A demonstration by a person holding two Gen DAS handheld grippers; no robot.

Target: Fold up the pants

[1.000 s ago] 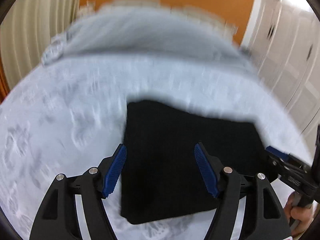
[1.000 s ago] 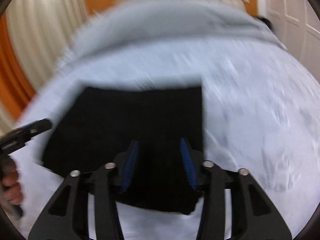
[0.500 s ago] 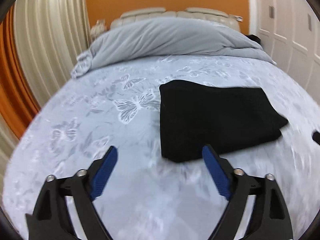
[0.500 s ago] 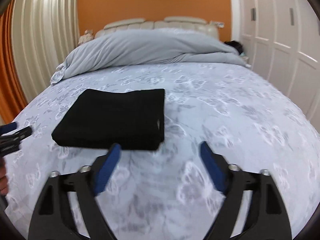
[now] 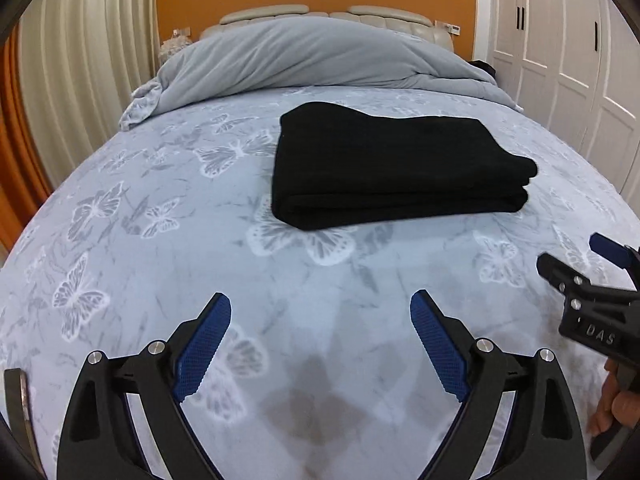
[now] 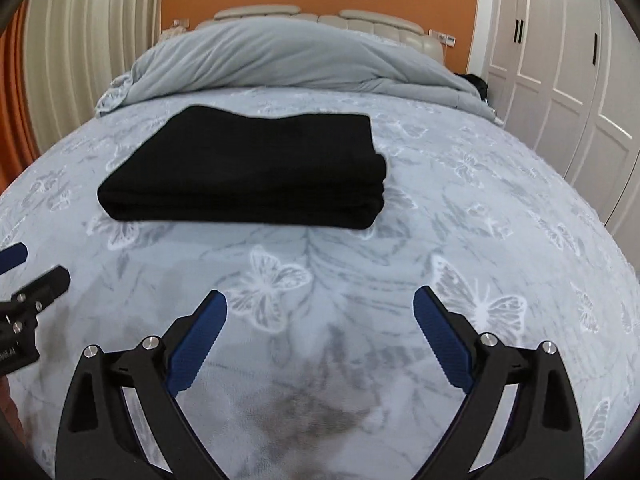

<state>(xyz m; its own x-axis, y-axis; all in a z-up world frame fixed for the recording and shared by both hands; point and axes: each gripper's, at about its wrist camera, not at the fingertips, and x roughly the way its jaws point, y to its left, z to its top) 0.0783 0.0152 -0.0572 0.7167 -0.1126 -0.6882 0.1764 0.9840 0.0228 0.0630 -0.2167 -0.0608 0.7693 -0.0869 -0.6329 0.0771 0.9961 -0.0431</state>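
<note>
Left wrist view: one pair of black pants [image 5: 384,168], folded in a stack, lies on the bed [image 5: 160,264]. Left gripper [image 5: 320,344] spread wide, nothing between its jaws, well short of the pants.

Right wrist view: same single stack ahead. Right gripper [image 6: 320,336] likewise wide apart, holding nothing.

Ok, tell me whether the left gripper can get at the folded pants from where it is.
Probably yes: the left gripper is open, with only bare bedspread between it and the pants.

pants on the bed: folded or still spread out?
Folded. The black pants lie as a compact stacked rectangle on the bed, layered edges visible at the near side.
</note>
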